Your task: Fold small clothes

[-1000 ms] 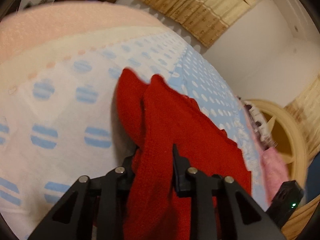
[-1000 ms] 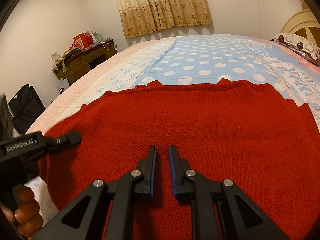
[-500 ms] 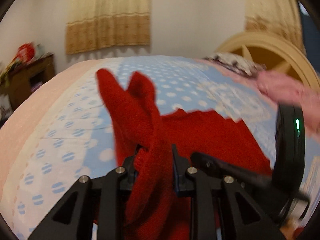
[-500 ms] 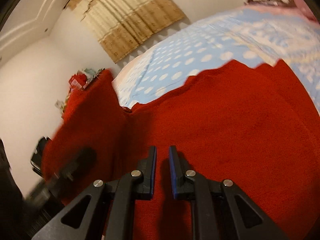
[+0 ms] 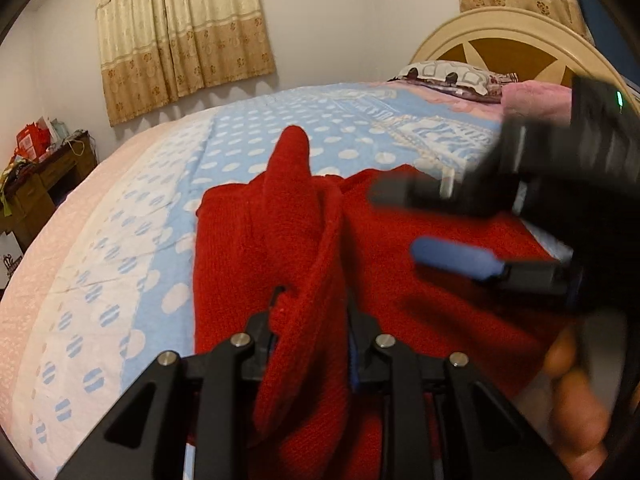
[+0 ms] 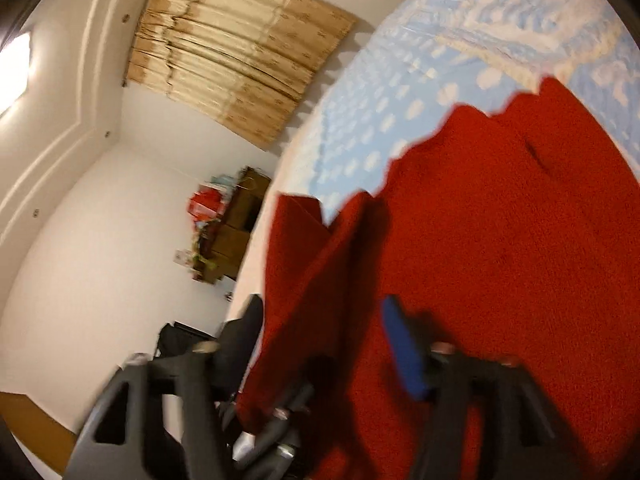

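Observation:
A red knit garment (image 5: 420,312) lies on the bed's blue polka-dot sheet (image 5: 256,140). My left gripper (image 5: 312,308) is shut on a raised fold of it; the fold stands up as a ridge over the flat part. My right gripper (image 5: 400,222) hovers just right of that ridge, rolled on its side, its blue pad (image 5: 456,260) bare. Its jaws are opening. In the right wrist view the right gripper (image 6: 320,308) has the red garment (image 6: 500,240) showing between its fingers, and the pads do not press on it. A hand (image 5: 576,420) holds the right gripper.
A cream headboard (image 5: 500,36), a patterned pillow (image 5: 448,74) and a pink blanket (image 5: 536,100) are at the far right of the bed. A wooden desk (image 5: 40,184) with a red bag stands by the left wall. Curtains (image 5: 180,36) hang behind.
The left gripper carried the fold of the red garment across over the flat part and rolled upright. The right gripper's jaws went from shut to wide apart, and it rolled sideways.

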`<state>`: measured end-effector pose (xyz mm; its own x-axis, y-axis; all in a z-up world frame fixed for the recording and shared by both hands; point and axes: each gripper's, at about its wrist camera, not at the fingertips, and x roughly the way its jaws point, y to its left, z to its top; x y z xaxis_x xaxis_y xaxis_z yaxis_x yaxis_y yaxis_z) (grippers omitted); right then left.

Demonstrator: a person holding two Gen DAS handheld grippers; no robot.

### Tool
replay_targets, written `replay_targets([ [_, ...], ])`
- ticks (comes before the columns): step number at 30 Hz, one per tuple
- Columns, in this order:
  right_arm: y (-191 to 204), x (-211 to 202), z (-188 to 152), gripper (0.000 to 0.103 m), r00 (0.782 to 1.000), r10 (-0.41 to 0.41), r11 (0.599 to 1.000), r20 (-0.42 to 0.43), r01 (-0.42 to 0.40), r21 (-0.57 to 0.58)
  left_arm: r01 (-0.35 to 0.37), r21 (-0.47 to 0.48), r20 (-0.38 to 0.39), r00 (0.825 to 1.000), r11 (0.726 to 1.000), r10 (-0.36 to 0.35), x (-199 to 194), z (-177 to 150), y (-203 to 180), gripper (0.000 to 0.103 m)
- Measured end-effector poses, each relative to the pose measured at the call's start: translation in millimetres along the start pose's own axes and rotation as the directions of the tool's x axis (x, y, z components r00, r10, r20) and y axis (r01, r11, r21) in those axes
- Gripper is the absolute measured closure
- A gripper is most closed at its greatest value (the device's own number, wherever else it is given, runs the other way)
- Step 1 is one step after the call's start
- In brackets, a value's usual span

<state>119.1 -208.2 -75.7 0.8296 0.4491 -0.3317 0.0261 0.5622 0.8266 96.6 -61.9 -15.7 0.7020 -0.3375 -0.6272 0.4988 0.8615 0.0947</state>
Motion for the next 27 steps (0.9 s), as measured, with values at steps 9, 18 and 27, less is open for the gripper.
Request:
replay_targets([
  [9, 44.6, 77.8, 37.6, 0.033, 0.956, -0.095, 0.980, -0.276, 0.041, -0.194, 0.058, -0.019, 0.011, 0.998, 0.998, -0.058, -1.8, -1.3, 0.5, 0.057],
  [18, 31.2, 104.6, 31.0, 0.041, 0.916, -0.228, 0.953, -0.329, 0.140, -0.270, 0.222, -0.028, 0.067, 0.973, 0.975, -0.220, -50.0, -28.0, 20.7, 0.032],
  [27, 13.9, 100.9, 32.4, 0.061, 0.927, -0.201, 0.974, -0.317, 0.154, -0.167, 0.172, -0.046, 0.083, 0.982, 0.984, -0.168, -59.9, -45.6, 25.7, 0.032],
])
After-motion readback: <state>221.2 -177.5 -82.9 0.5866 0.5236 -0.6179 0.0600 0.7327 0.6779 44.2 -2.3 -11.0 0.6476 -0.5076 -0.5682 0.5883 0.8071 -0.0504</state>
